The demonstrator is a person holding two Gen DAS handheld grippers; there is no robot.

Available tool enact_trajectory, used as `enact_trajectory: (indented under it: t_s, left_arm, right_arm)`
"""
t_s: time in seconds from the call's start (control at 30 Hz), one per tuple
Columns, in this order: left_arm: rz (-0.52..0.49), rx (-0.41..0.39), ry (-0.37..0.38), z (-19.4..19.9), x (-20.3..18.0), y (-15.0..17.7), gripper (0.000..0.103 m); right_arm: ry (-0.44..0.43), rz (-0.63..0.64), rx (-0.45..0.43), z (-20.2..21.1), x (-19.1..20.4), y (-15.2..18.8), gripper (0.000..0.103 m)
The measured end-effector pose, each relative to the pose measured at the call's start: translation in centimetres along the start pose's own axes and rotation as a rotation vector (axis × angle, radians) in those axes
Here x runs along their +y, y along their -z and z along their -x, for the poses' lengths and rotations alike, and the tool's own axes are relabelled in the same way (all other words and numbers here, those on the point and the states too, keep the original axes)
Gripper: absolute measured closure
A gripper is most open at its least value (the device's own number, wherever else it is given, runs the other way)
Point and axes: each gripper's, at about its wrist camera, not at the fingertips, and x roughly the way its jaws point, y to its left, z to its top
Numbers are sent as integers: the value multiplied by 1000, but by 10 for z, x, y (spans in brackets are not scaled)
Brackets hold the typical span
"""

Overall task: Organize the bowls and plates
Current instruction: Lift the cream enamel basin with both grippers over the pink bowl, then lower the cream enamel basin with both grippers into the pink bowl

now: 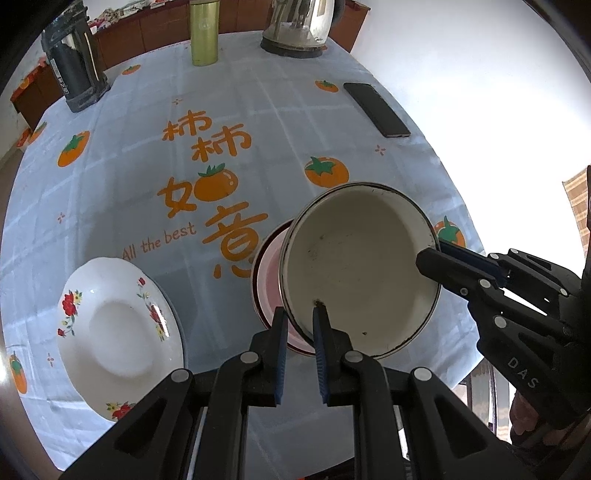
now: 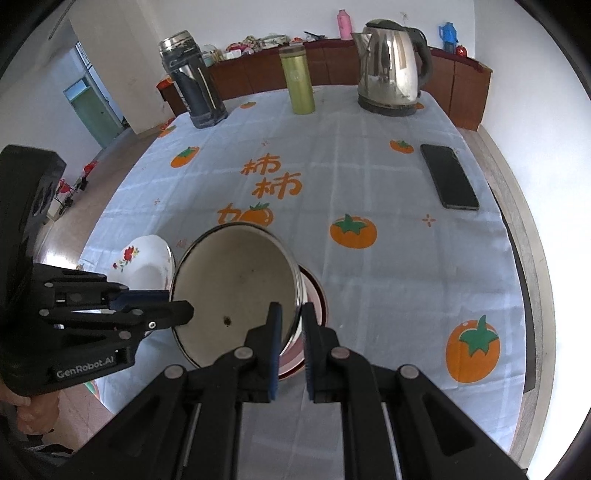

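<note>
Both jaws clamp the same cream enamel bowl (image 1: pixel 360 266), one on each side of its rim.

Left wrist view: left gripper (image 1: pixel 300 319) jaws pinch the near rim, one finger inside the bowl, one outside. Right gripper (image 1: pixel 430 254) comes in from the right and is closed on the bowl's right rim. Bowl is tilted, mouth facing the camera, sitting over a pink bowl (image 1: pixel 267 284) with a dark red rim that rests on the worktop (image 1: pixel 122 192). White floral plate (image 1: pixel 118 339) lies near left, apart from the bowls. Far side: dark flask (image 1: pixel 74 62), green tumbler (image 1: pixel 204 31), steel kettle (image 1: pixel 299 26). Black phone (image 1: pixel 376 109) lies flat at far right.

Right wrist view: right gripper (image 2: pixel 292 314) jaws grip the bowl's (image 2: pixel 232 291) right rim, wall between the fingers. Left gripper (image 2: pixel 177 302) holds the left rim. Pink bowl (image 2: pixel 314 295) shows under and to the right of it. Floral plate (image 2: pixel 146 262) sits left, partly hidden behind the enamel bowl. Phone (image 2: pixel 448 176) is far right, kettle (image 2: pixel 391 66), tumbler (image 2: pixel 296 79) and flask (image 2: pixel 192 79) along the far edge.
</note>
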Motion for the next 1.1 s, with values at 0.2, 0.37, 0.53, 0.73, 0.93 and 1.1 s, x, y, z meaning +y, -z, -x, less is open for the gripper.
enact_trajectory:
  t_s: [0.2, 0.37, 0.53, 0.73, 0.93, 1.1]
  left_arm:
    - [5, 8, 3, -4, 3, 0, 88]
    - [12, 19, 1, -10, 5, 0, 88]
    - [19, 27, 7, -13, 7, 0, 88]
    - [19, 31, 4, -15, 6, 0, 88]
    - [16, 38, 3, -19, 5, -1, 88]
    - [19, 45, 5, -22, 5, 0, 88]
  right_arm:
    - [1, -7, 13, -7, -3, 1, 93]
    - [3, -6, 25, -15, -2, 2, 93]
    - [6, -6, 35, -19, -3, 2, 92]
    - [11, -11, 47, -26, -5, 3, 92]
    - [14, -20, 59, -33, -8, 6, 93]
    - [14, -20, 64, -35, -9, 7, 93]
